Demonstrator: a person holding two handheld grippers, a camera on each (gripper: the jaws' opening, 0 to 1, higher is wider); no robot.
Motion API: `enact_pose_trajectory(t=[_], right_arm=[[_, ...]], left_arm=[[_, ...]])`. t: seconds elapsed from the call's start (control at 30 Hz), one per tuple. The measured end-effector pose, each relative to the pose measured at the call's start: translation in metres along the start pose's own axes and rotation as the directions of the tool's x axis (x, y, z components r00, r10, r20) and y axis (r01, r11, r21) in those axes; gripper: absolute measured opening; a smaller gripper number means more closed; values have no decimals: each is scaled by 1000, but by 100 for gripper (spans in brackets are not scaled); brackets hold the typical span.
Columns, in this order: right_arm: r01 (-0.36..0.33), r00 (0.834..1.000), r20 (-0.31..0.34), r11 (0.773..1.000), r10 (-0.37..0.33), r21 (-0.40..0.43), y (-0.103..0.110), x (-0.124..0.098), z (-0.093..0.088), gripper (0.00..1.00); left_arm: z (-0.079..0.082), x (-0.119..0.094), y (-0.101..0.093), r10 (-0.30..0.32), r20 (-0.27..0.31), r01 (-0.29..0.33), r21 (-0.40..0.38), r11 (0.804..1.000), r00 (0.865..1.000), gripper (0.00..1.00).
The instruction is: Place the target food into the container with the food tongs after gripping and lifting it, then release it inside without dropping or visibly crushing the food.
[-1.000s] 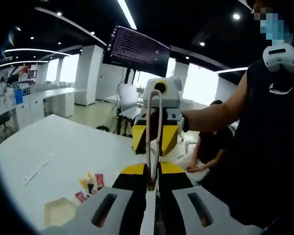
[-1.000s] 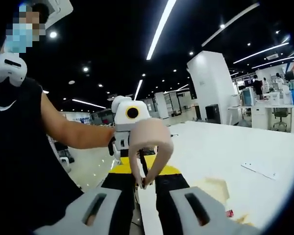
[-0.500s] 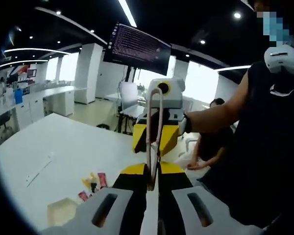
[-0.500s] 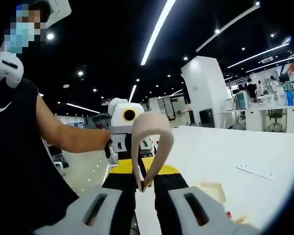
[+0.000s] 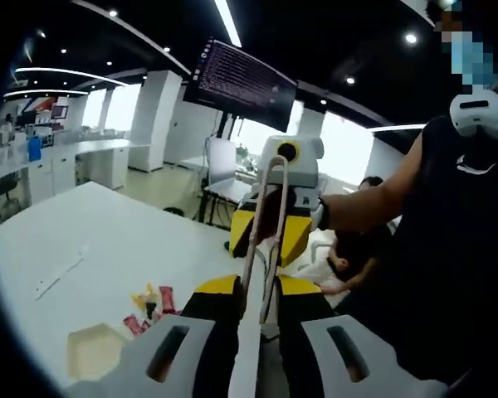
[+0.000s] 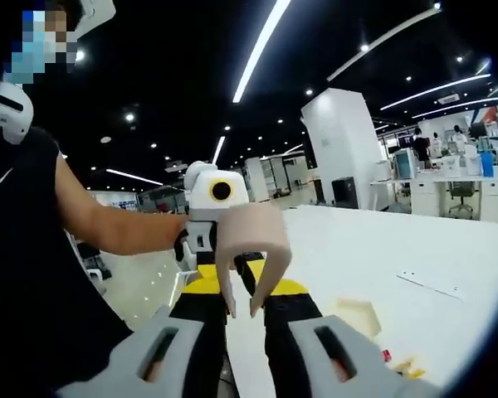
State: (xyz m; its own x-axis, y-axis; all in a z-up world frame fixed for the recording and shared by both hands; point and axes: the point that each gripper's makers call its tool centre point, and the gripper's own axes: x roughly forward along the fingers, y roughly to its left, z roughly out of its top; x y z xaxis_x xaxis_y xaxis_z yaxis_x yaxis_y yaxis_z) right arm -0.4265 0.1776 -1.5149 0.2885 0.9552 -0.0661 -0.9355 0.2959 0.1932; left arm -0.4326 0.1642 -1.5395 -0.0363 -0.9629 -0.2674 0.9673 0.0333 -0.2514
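Pinkish-beige food tongs (image 5: 264, 240) stand bend-up between my two grippers, which face each other in the air. In the left gripper view their two arms run down into the narrow gap of my left gripper (image 5: 260, 292), which is closed on them. The right gripper (image 5: 284, 186) is behind the bend. In the right gripper view the tongs (image 6: 251, 236) hang in front of the left gripper (image 6: 212, 195), tips slightly apart, just above my right gripper (image 6: 246, 292). Its jaws stand a narrow gap apart. A beige container (image 5: 91, 352) (image 6: 357, 317) lies on the white table (image 5: 108, 240), small red and yellow food pieces (image 5: 149, 303) beside it.
A person in a black top holds both grippers, with a forearm (image 6: 124, 228) reaching in. Another person (image 5: 353, 265) sits beyond the table's far edge. A white strip (image 5: 58, 278) (image 6: 427, 283) lies on the table. A dark monitor (image 5: 249, 83) hangs overhead.
The tongs' arms have sprung apart; their tips touched before. My left gripper's jaws stand wider than half a second ago. Both views have shifted a little with the hands.
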Motion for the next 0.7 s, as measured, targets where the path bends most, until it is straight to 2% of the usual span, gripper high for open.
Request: enact_pose_trajectory(t=[0.17, 0.27, 0.33, 0.47, 0.7], right_arm=[[19, 1000, 7, 1000, -19, -18, -2, 0, -2, 18], [-6, 1000, 10, 1000, 6, -17, 3, 1, -4, 17], [1, 1000, 7, 999, 0, -38, 5, 3, -7, 17], [-16, 1000, 23, 1000, 16, -8, 6, 4, -5, 17], [-77, 997, 7, 996, 77, 38, 15, 7, -9, 17]], left_arm=[[-1, -2, 3, 40, 27, -41, 29, 999, 999, 19], [-6, -3, -2, 15, 21, -15, 0, 1000, 1000, 15], [-8, -3, -3, 25, 13, -25, 19, 1000, 1000, 12], [-8, -5, -8, 22, 3, -22, 21, 1000, 1000, 10], [-19, -4, -12, 7, -81, -4, 36, 999, 997, 8]])
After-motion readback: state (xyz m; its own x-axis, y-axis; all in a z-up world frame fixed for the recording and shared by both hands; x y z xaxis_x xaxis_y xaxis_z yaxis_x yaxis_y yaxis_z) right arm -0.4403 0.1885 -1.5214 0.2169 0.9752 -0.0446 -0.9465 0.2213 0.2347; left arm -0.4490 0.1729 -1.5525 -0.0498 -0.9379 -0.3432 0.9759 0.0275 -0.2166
